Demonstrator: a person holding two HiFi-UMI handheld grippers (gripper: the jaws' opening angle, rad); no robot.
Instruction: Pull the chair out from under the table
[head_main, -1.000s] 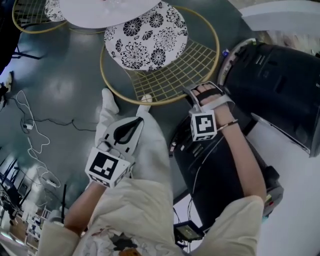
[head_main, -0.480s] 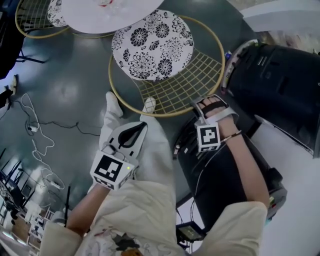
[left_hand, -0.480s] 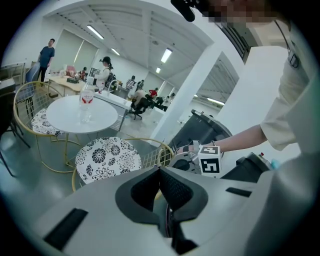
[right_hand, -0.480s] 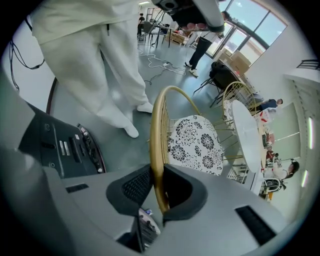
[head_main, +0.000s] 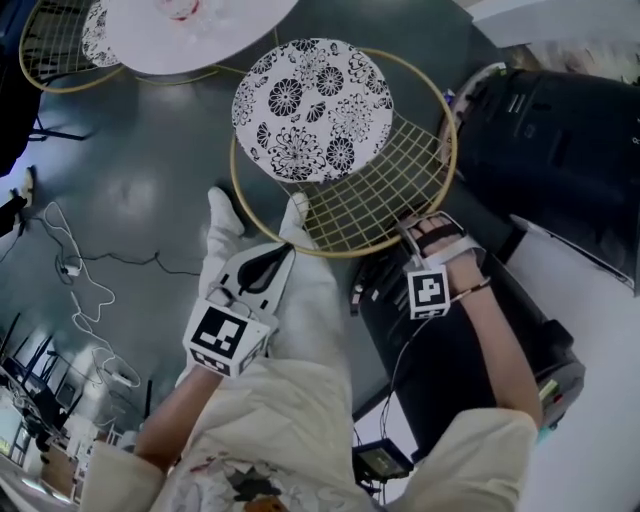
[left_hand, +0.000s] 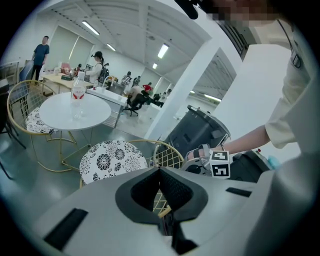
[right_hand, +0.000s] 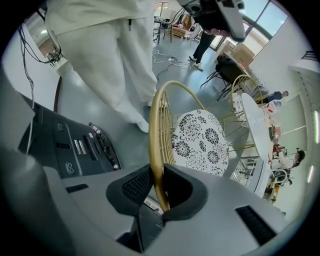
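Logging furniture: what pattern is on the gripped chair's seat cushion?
Seat cushion: white with black flowers, best in the head view.

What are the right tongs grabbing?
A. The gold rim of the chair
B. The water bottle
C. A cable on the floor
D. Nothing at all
A: in the right gripper view, the chair rim runs straight between the jaws of the right tongs, which are closed on it.
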